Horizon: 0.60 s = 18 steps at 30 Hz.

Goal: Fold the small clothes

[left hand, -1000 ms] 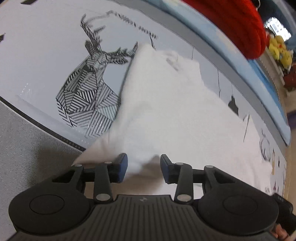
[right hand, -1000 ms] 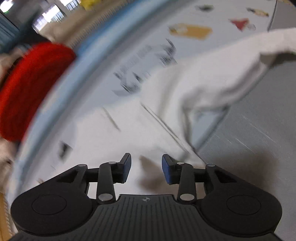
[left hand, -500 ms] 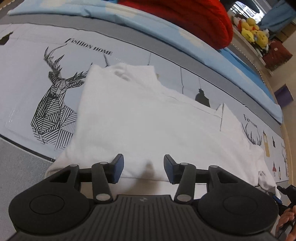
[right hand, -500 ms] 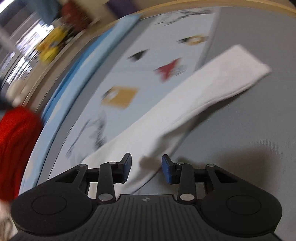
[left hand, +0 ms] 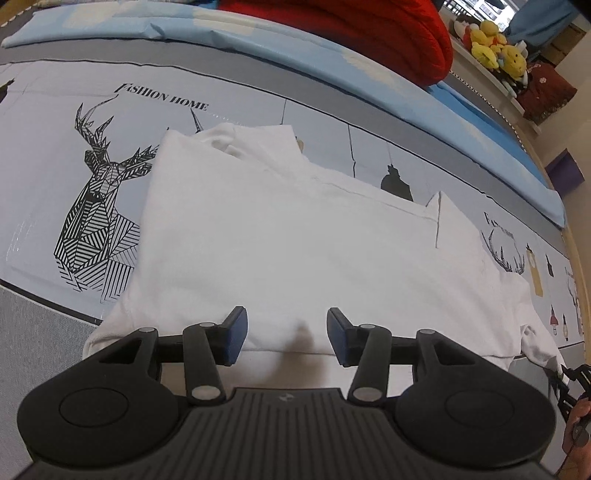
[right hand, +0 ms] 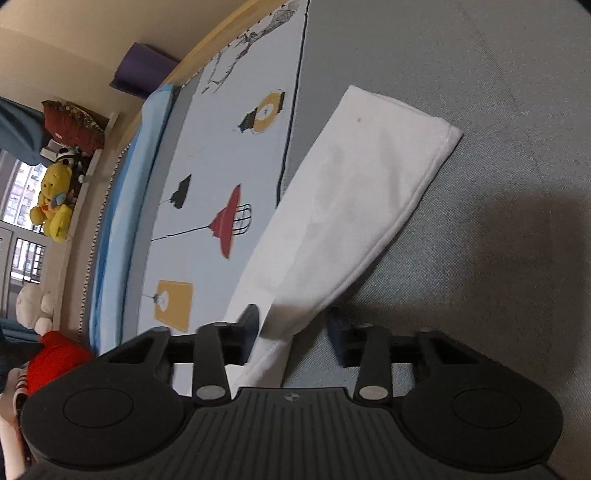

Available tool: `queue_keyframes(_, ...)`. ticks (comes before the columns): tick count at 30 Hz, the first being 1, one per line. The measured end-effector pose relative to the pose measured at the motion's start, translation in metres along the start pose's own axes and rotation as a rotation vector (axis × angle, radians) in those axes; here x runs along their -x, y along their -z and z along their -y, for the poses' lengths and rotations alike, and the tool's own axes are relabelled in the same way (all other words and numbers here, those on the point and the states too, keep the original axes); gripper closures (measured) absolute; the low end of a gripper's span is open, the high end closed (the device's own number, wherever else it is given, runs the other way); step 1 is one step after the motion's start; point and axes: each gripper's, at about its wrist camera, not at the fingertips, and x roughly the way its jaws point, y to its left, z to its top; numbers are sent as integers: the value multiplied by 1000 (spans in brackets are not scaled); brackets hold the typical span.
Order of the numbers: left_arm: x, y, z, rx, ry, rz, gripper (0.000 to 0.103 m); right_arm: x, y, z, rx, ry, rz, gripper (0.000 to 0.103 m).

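Observation:
A white long-sleeved top (left hand: pixel 295 236) lies flat on the printed bedspread (left hand: pixel 55 92), its collar at the far side and its near hem just in front of my left gripper (left hand: pixel 286 334). The left gripper is open and empty, hovering over the hem. In the right wrist view a white sleeve (right hand: pixel 351 206) stretches away over the grey bed cover (right hand: pixel 498 258). My right gripper (right hand: pixel 291 334) is open, its jaws standing either side of the sleeve's near end without closing on it.
A red knitted garment (left hand: pixel 369 26) and a light blue sheet (left hand: pixel 258 40) lie at the bed's far edge. Yellow plush toys (left hand: pixel 495 48) sit on a shelf beyond. The right gripper and hand show at the left wrist view's lower right edge (left hand: pixel 576 391).
The left gripper has pulled back and up, so the whole top now shows laid flat. The right gripper has swung right along the sleeve and now sits at its near end.

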Motion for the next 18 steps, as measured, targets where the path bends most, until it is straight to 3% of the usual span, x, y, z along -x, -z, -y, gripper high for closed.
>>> queue_keyframes(3,3,-2,1,1,6,9,50,4,1,-8,50,47,62,98)
queue_keyframes(9,13,-4,-3,12,38,17,50,19,15,-44,226,111,229,99)
queue_keyframes(13,22,-6,-12,16,50,24,50,42,46,-88,434,113,379,99)
queue_keyframes(15,26,-8,-19,35,50,32,50,61,83,-126,655,46,486,99)
queue_keyframes(18,32,-14,-30,68,47,45,50,103,175,-177,1051,-227,558,99)
